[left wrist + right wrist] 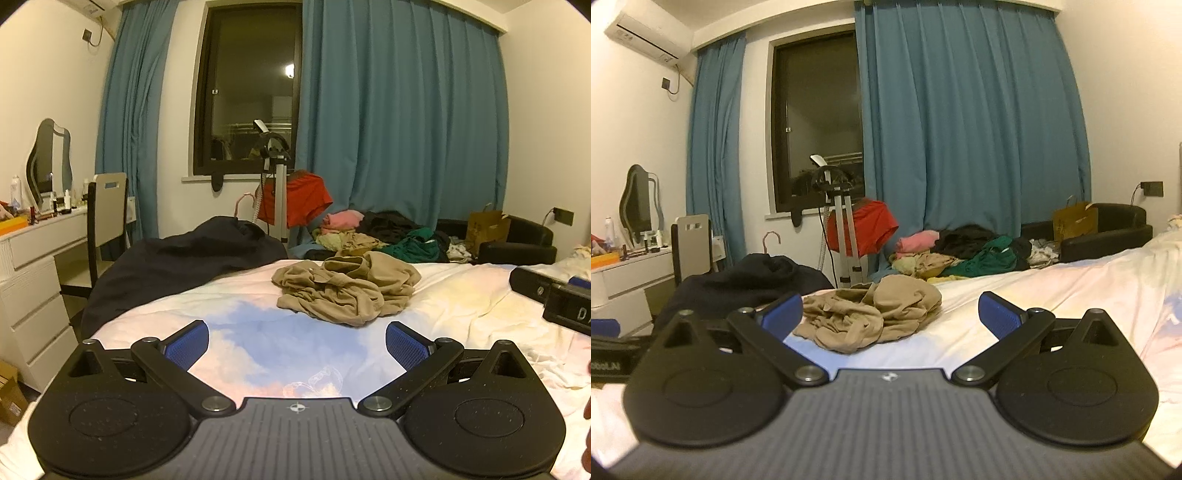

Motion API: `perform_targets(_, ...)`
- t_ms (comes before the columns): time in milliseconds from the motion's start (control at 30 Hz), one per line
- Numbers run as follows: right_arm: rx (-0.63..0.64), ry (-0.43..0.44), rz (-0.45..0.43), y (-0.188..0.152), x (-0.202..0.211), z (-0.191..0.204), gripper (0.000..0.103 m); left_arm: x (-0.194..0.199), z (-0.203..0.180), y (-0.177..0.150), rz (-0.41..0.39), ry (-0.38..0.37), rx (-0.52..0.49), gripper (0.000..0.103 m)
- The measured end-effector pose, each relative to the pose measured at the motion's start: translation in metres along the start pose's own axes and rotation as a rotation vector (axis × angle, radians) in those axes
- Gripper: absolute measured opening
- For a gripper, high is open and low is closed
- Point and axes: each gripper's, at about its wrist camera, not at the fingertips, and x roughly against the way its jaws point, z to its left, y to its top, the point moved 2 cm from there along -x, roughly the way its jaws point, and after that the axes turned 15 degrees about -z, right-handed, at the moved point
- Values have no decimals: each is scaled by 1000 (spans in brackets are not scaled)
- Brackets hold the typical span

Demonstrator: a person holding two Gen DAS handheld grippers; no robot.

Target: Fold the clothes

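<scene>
Tan, limp and light, the crumpled garment (347, 291) is seen mid-frame on the bed (461, 295), best taken at a loose edge, while the left gripper (297, 341) and right gripper (890, 314) are spread wide, empty.

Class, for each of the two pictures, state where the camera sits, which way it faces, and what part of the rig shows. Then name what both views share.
Left wrist: on the left gripper, facing across the bed toward the window; open jaws show, with the right gripper at the right edge.
Right wrist: on the right gripper, facing likewise; open jaws show.
Shared: the crumpled tan garment, blue curtains.
</scene>
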Motion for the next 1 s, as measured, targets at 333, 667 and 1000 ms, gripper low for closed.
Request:
perform_targets(333, 50, 8, -110, -1, 6, -2, 103, -12, -3, -10, 42, -22, 6, 103)
perform_targets(667, -96, -1, -34, -4, 2, -21, 103, -79, -21, -29, 203, -99, 34, 103)
perform_targets(1000, -179, -38, 79, -31, -13, -40, 103, -230, -2, -47, 276, -203, 456, 102)
